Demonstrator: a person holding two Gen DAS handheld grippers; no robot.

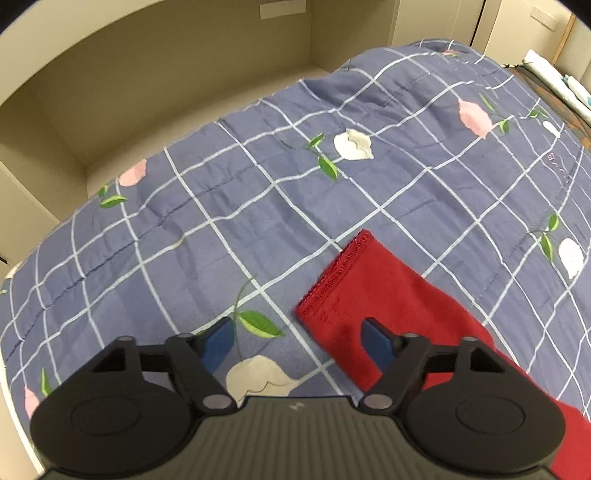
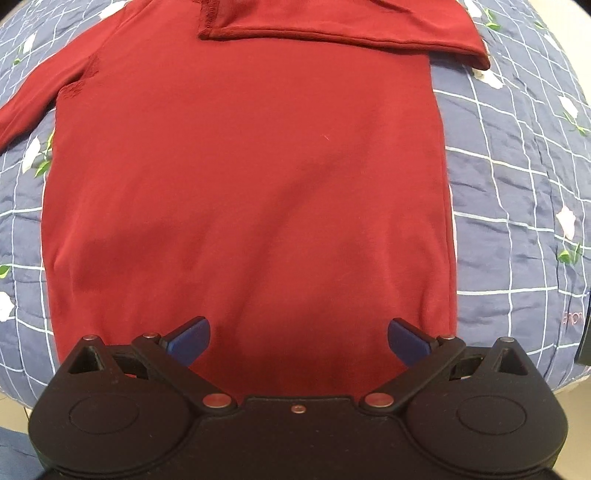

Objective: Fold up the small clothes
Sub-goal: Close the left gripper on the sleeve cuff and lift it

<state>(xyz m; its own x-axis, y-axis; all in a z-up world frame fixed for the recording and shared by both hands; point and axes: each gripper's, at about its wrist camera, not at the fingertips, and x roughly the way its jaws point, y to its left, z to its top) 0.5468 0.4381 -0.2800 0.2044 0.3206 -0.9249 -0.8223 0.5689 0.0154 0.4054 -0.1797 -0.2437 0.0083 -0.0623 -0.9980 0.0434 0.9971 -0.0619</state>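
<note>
The left gripper (image 1: 297,338), gaping empty, has the red shirt's (image 2: 247,177) unfolded sleeve (image 1: 373,291) at one o'clock, probably nearest; the right gripper (image 2: 297,338) is likewise spread.

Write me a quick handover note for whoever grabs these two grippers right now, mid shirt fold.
Left gripper: open, holding nothing, hovering by the cuff of the unfolded sleeve.
Right gripper: open, holding nothing, over the hem end of the red shirt.
The shirt lies flat on the checked quilt.
Done: one sleeve is already folded across the chest.
Left: likely fold the outstretched sleeve in too, then fold the body up from the hem.
</note>
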